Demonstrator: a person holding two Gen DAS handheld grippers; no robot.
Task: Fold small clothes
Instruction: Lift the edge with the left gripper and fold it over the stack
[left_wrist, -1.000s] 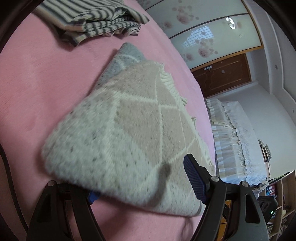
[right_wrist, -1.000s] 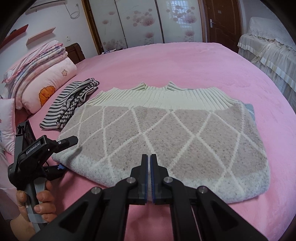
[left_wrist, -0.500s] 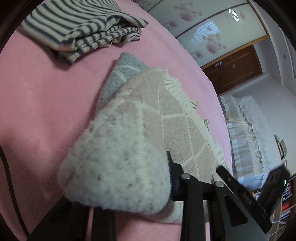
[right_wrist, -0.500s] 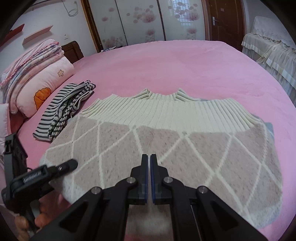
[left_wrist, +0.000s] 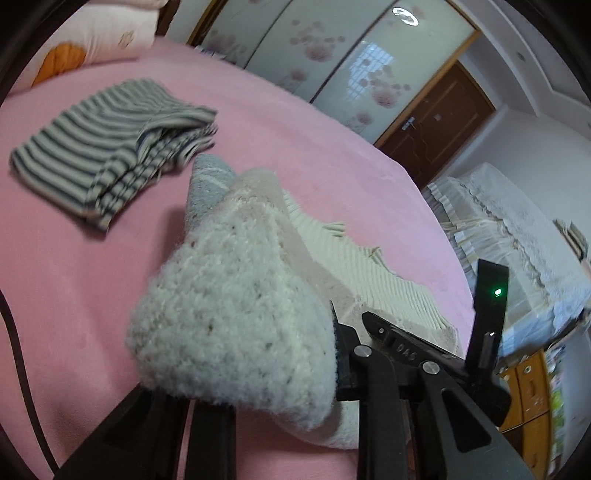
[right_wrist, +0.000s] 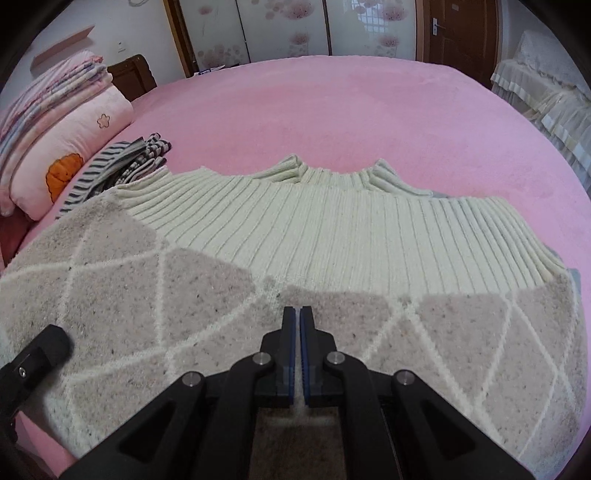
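Note:
A knitted sweater (right_wrist: 332, 229), beige with white diamond lines and a cream ribbed top, lies spread on the pink bed (right_wrist: 332, 110). My left gripper (left_wrist: 255, 369) has its jaws closing on the sweater's fluffy white corner (left_wrist: 236, 317), which is bunched between the fingers and raised off the bed. In the right wrist view that left gripper (right_wrist: 37, 354) shows at the sweater's lower left edge. My right gripper (right_wrist: 297, 314) is shut with nothing between its pads. It hovers over the sweater's middle, just short of the ribbed band.
A folded striped garment (left_wrist: 110, 147) lies on the bed to the left, past the sweater (right_wrist: 122, 166). Pink pillows (right_wrist: 66, 147) are stacked at the far left. A cloth-covered piece of furniture (right_wrist: 546, 99) stands beyond the bed's right edge.
My left gripper shut on the sweater's corner and lifted it, folding the fabric upward. The right gripper travelled forward over the sweater toward the ribbed band, still shut.

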